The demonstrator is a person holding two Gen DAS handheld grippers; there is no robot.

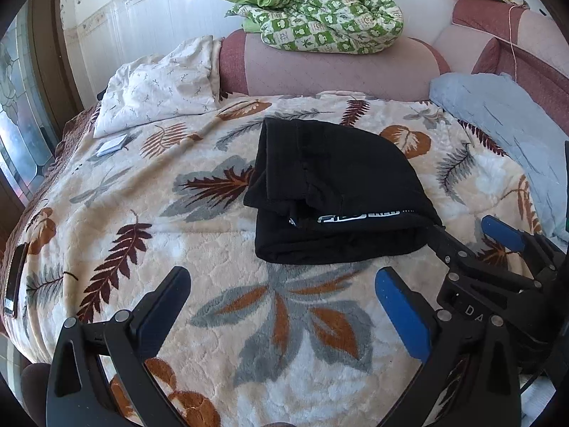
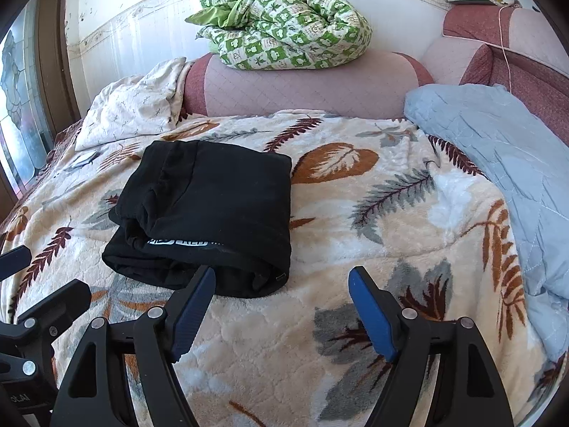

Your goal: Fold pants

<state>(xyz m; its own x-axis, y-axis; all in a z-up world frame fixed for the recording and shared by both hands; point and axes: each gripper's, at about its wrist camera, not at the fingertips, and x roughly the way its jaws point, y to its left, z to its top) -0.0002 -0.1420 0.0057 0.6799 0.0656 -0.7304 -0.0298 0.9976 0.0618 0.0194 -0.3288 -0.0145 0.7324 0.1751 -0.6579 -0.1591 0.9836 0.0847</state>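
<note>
The black pants (image 1: 330, 192) lie folded into a compact stack on the leaf-patterned blanket (image 1: 199, 320), with a white logo along the near fold. My left gripper (image 1: 284, 274) hovers open just in front of the stack, nothing between its fingers. In the right wrist view the pants (image 2: 213, 206) sit left of centre. My right gripper (image 2: 282, 274) stands open at their near right corner, and its left fingertip (image 2: 208, 277) overlaps the near edge. The right gripper (image 1: 467, 229) also shows beside the stack's right corner. The left gripper (image 2: 42, 277) appears at the left edge.
A green checked quilt (image 2: 281, 25) is bundled on the pink padded bolster (image 2: 302, 85) at the back. A white pillow (image 1: 160, 85) lies back left, a light blue quilt (image 2: 498, 163) along the right. A phone (image 1: 14, 281) rests at the bed's left edge.
</note>
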